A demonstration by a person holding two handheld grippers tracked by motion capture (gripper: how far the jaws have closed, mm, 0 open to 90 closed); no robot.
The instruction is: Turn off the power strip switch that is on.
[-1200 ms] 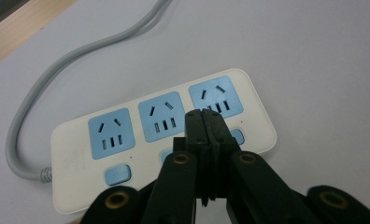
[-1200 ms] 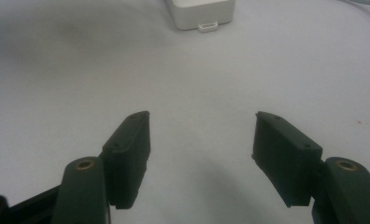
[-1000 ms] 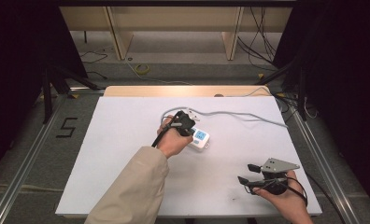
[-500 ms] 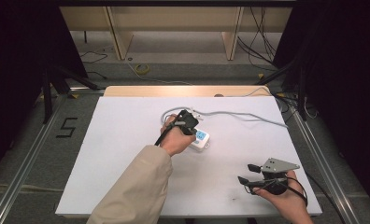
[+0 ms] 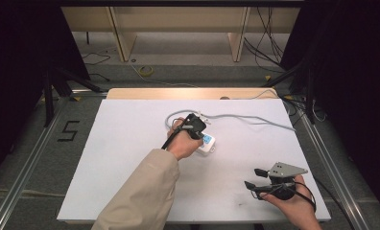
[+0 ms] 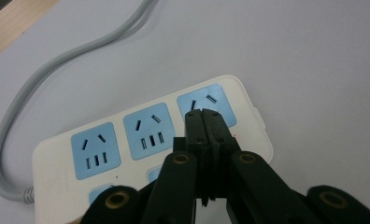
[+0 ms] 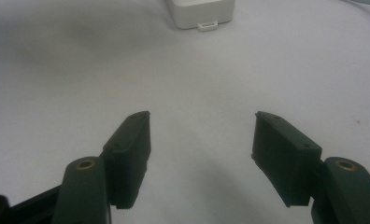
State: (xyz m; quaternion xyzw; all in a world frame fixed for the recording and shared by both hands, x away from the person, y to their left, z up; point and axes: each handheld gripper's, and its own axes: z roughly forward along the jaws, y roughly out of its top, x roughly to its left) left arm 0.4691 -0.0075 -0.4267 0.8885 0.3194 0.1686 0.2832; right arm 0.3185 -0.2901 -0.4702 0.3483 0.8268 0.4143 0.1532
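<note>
Nearest, at the lower right of the high view, the right gripper [image 5: 255,178] rests in a hand close to the bottom edge of the white rectangular tabletop sheet [image 5: 130,158]; in the right gripper view its jaws stand wide apart over bare sheet, with nothing between them. Higher, just right of the frame's centre, the left gripper [image 5: 197,125] points down over the white plastic power strip with pale blue socket faces [image 5: 208,143]. In the left gripper view the jaws are pressed together with nothing between them, their joined tips over the blue socket face at the strip's right end [image 6: 206,105]. I cannot tell whether they touch it. Beyond the strip, its grey round cable [image 5: 245,119] curls at the strip's far end and runs off toward the upper right of the high view.

I judge the chief risk to be a slip: nothing steadies the light strip, so a sideways or slanted push from the closed tips could skate it across the smooth sheet or swing it round on its cable. Pressing off-centre could tilt the strip, or jab the tips into a slot and wedge them. The free gripper sits well apart, too far to brace it.
</note>
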